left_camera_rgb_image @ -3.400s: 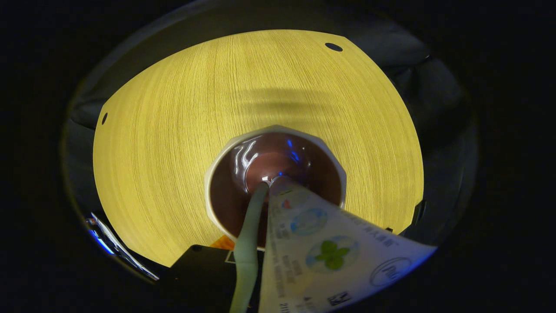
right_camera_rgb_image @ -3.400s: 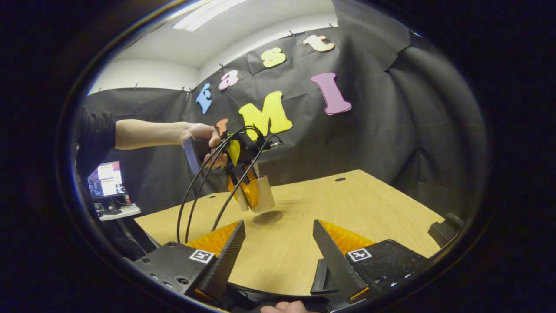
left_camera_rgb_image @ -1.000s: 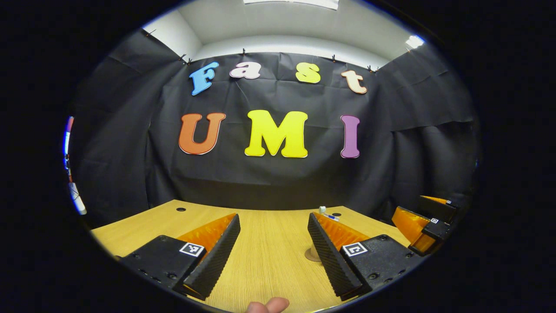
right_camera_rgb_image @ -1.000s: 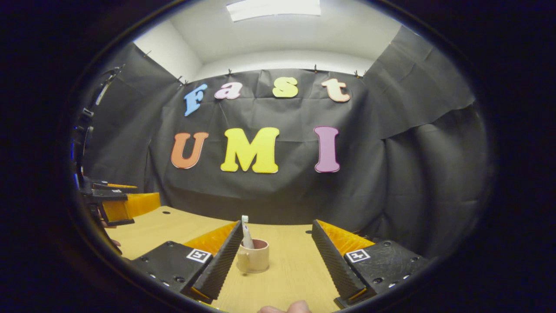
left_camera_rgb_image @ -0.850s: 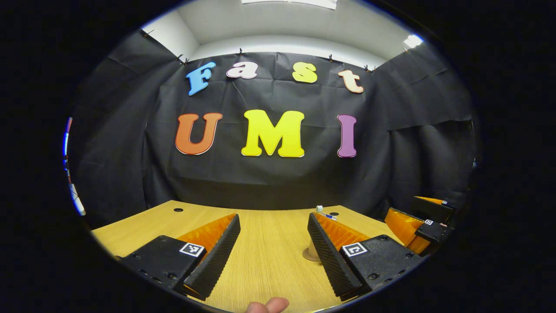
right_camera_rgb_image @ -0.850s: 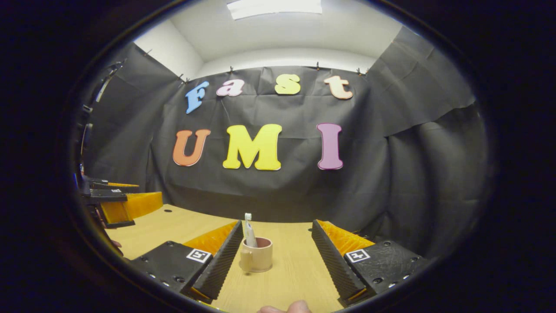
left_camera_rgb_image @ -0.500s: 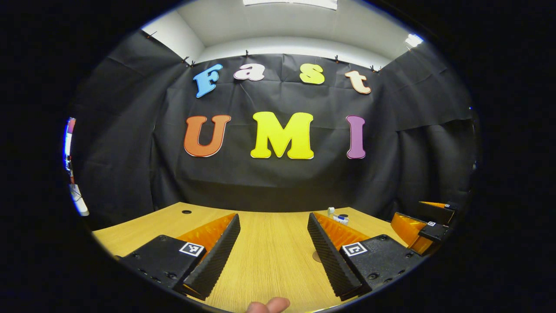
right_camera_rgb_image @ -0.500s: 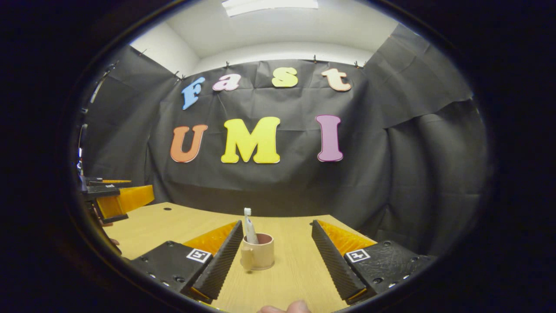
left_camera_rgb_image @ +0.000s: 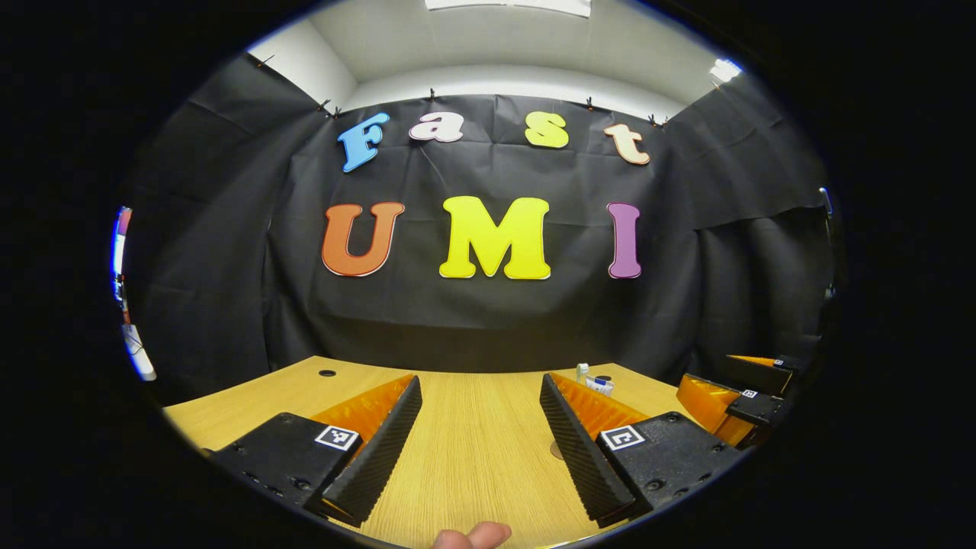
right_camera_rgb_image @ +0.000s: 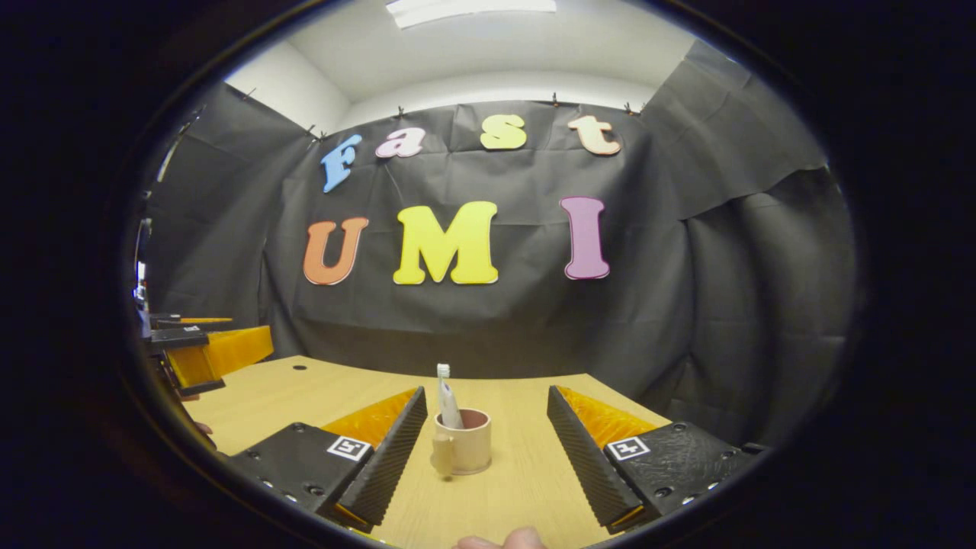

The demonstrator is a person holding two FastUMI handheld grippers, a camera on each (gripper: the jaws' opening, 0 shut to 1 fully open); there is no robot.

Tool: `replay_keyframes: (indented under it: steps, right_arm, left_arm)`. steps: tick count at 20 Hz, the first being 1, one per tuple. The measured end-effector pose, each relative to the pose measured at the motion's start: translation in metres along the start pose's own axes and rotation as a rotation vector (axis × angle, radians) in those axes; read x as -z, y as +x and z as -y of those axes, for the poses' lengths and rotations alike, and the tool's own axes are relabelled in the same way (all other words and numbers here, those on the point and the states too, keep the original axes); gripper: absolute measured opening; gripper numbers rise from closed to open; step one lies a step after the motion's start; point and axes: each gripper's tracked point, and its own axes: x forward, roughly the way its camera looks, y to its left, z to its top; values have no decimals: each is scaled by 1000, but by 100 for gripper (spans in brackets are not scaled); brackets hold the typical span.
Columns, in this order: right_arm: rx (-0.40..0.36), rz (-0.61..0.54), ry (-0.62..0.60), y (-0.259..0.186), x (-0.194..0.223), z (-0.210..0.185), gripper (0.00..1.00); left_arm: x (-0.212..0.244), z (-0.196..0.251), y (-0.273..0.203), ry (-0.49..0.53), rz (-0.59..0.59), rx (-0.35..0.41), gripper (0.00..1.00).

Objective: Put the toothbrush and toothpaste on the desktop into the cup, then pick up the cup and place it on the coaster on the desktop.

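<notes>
A beige cup (right_camera_rgb_image: 467, 448) with a brown inside stands upright on the wooden desk (right_camera_rgb_image: 526, 473), its handle turned toward me. The toothbrush (right_camera_rgb_image: 443, 373) and the toothpaste tube (right_camera_rgb_image: 451, 412) stick up out of it. My right gripper (right_camera_rgb_image: 485, 394) is open, and the cup stands just ahead between its fingers, nearer the left one, untouched. My left gripper (left_camera_rgb_image: 480, 380) is open over bare desk. Past its right finger I see the toothbrush head (left_camera_rgb_image: 582, 370), the toothpaste end (left_camera_rgb_image: 601, 382) and a thin arc of the coaster (left_camera_rgb_image: 555, 451); the cup body is hidden.
In the right gripper view the left gripper (right_camera_rgb_image: 206, 349) is at the far left, above the desk's edge. The right gripper (left_camera_rgb_image: 736, 393) shows at the far right of the left gripper view. A cable hole (left_camera_rgb_image: 327, 373) marks the desk's back left. Black cloth walls the desk's far side.
3.4 s ago my left gripper carried the cup above the coaster; it has let go and pulled back. Over the last second the cup has drifted slightly right and closer in the right gripper view.
</notes>
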Motion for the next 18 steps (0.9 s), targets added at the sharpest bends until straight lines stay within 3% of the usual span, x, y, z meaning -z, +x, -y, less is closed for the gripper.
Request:
replay_keyframes:
  steps: [18]
  right_arm:
    - [2, -2, -12, -1, -1, 1, 96]
  left_arm:
    - [4, 2, 1, 16, -21, 20, 99]
